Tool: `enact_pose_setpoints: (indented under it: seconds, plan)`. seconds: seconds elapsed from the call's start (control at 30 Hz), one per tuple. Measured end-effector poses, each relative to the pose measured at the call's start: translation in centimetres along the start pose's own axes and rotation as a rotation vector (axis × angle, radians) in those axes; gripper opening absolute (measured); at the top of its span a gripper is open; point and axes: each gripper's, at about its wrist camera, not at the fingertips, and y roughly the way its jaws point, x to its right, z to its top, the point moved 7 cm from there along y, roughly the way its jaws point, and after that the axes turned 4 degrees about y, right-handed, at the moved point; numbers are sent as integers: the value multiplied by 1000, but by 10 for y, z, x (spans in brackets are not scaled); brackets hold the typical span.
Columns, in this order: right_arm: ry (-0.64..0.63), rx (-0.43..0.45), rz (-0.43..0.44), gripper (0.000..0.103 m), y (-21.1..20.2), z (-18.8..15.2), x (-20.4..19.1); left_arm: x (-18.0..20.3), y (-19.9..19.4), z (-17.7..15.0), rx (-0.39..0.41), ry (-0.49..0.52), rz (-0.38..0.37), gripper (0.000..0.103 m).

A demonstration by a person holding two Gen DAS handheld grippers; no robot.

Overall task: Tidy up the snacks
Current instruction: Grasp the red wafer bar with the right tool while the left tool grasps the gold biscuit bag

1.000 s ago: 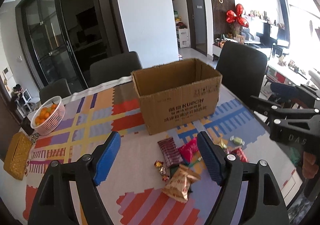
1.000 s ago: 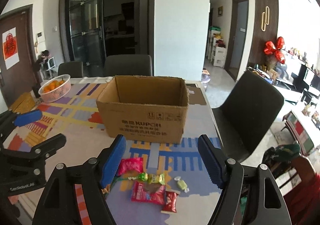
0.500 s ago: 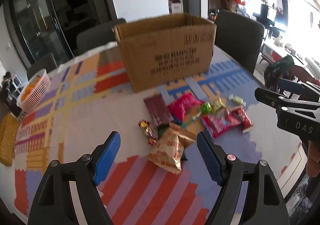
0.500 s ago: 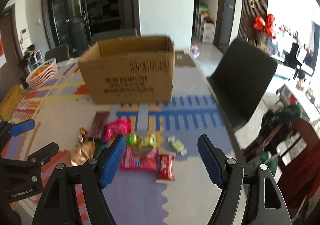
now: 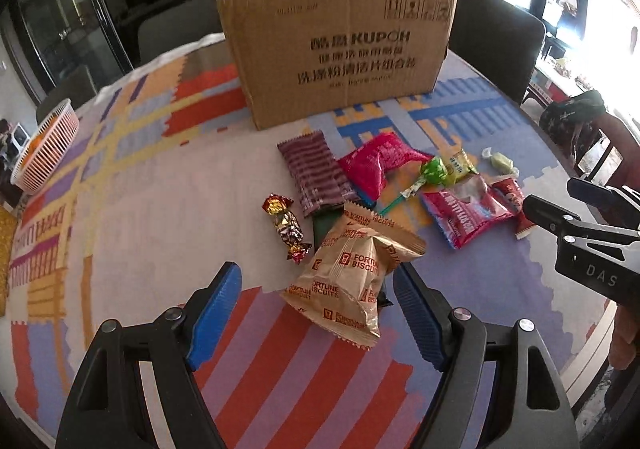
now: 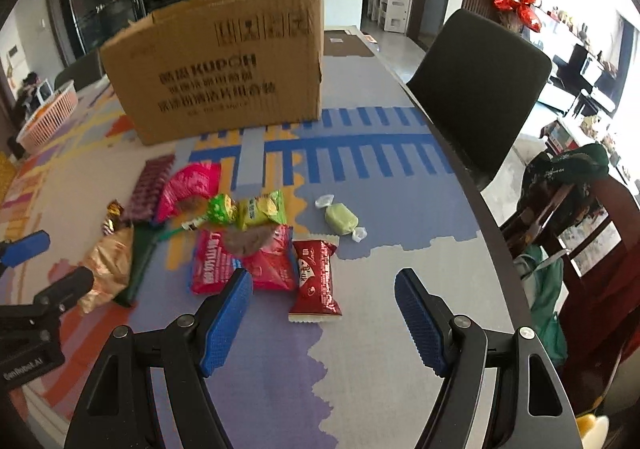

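Open brown cardboard box (image 5: 340,45), upright on patterned cloth. Just before it, clustered flat: gold biscuit packet (image 5: 352,277), maroon striped packet (image 5: 314,173), pink pouches (image 5: 380,165), red bar (image 6: 316,277), green candy (image 6: 340,219).

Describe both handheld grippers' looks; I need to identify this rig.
Left gripper and right gripper match: black angular frames with triangular cutouts, silver screws, and blue textured pads. White lettering reads "DAS" on the right one's side, "GenRobot.AI" on the left's.

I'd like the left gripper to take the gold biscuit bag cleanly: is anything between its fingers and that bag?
Nothing visible. The left gripper is open, and the gold biscuit bag lies on top of the pile directly ahead of it. A dark green packet sits partly under the bag, not in front of it.
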Motion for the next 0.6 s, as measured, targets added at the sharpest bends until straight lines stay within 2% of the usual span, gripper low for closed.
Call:
enact_pose_setpoints:
  seconds: [0.07,0.3,0.4,0.5,0.6]
  plan:
    - [4,-7,-4,74,4,0,2,1,6,1,-7,-8,-11,77]
    - [0,-11,-6,63,12,0,5,9,21,4,-26,-5,-48,73]
    - [10,-22,4,58,16,-1,7,12,26,6,-41,-25,-83,65]
    - [18,-38,21,53,20,-3,8,14,28,9,-43,-33,-98,64]
    - [12,-52,30,49,26,-4,7,14,30,10,-53,-50,-114,52]
